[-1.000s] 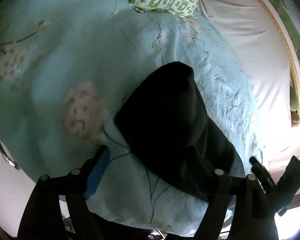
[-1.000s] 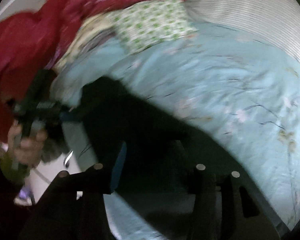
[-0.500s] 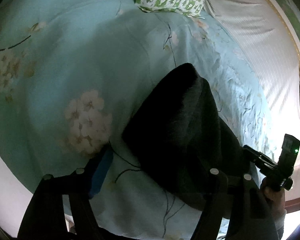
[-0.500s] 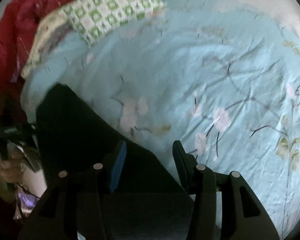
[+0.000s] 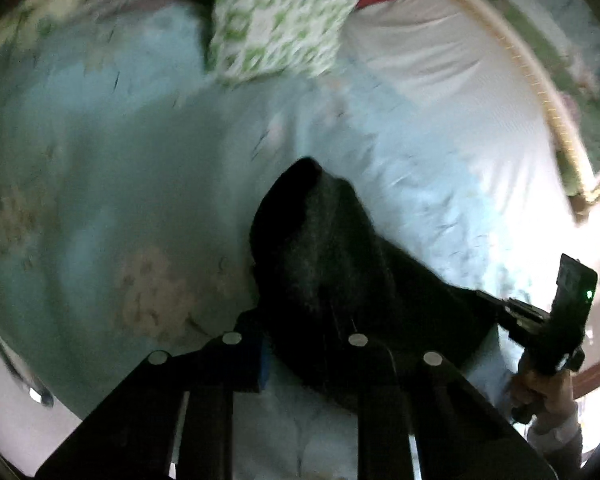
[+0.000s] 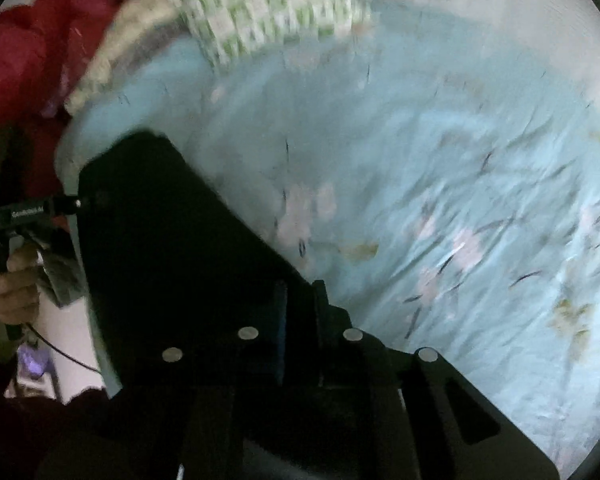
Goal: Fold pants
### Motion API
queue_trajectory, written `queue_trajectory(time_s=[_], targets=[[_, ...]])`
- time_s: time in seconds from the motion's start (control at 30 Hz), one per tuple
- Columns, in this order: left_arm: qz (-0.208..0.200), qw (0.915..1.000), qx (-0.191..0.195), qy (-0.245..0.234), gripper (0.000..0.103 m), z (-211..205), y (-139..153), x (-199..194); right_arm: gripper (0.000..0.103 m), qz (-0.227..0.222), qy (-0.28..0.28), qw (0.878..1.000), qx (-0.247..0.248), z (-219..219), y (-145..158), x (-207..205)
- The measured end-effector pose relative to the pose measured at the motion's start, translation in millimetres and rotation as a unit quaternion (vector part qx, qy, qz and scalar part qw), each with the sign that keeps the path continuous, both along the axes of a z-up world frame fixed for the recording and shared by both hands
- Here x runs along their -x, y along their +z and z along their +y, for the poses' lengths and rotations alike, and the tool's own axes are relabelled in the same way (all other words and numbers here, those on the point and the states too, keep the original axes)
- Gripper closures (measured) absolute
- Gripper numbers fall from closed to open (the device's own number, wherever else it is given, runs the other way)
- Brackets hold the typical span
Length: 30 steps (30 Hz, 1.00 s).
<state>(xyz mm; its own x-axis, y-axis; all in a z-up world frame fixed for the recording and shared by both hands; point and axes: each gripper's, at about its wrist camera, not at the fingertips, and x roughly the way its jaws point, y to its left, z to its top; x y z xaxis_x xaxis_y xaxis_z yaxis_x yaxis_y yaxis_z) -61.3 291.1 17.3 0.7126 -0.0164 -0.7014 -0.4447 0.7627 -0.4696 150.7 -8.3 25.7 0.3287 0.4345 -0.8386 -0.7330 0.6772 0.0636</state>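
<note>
Pale blue floral bedding [image 5: 148, 168] covered the bed, with a green-and-white checked pillow [image 5: 276, 24] and red cloth [image 6: 32, 40] toward its head end and a white sheet [image 5: 432, 72] along one side. Black pants [image 5: 332, 264] lay on the bedding near the foot edge of the bed, spread between the two tools. The left gripper [image 5: 300, 344] had its jaws closing, with pants fabric between them at one end of the garment. The right gripper [image 6: 300, 312] was drawn together on the pants at the opposite end. Both views were blurred. A hand [image 5: 548, 388] held the right tool's handle.
</note>
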Motion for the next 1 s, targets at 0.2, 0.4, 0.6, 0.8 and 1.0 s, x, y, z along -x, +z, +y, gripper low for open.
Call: queue_trajectory(time_s=[0.2, 0.4, 0.6, 0.8, 1.0], targets=[[-0.027, 0.9993, -0.010, -0.023, 0.085, -3.7, 22.7, -4.1, 0.093, -0.023, -0.036, 0.999, -0.031, -9.3, 17.1, -7.4], [-0.001, 0.9993, -0.024, -0.029, 0.086, 4.6, 6.0, -26.7, 0.093, 0.004, -0.041, 0.999, -0.025, -1.2, -19.0, -24.5], [0.022, 0.9965, -0.069, -0.042, 0.085, 14.9, -18.8, -57.2, 0.094, -0.012, -0.044, 0.999, -0.017, -1.9, -36.3, -39.7], [0.048, 0.9888, -0.135, -0.043, 0.074, 8.9, -40.9, -71.9, 0.097, -0.047, -0.049, 0.998, 0.000, -1.7, -48.6, -43.2], [0.063, 0.9892, -0.130, -0.023, 0.048, 19.1, -50.5, -61.5, 0.096, -0.046, -0.054, 0.997, 0.002, -2.7, -55.4, -46.1]])
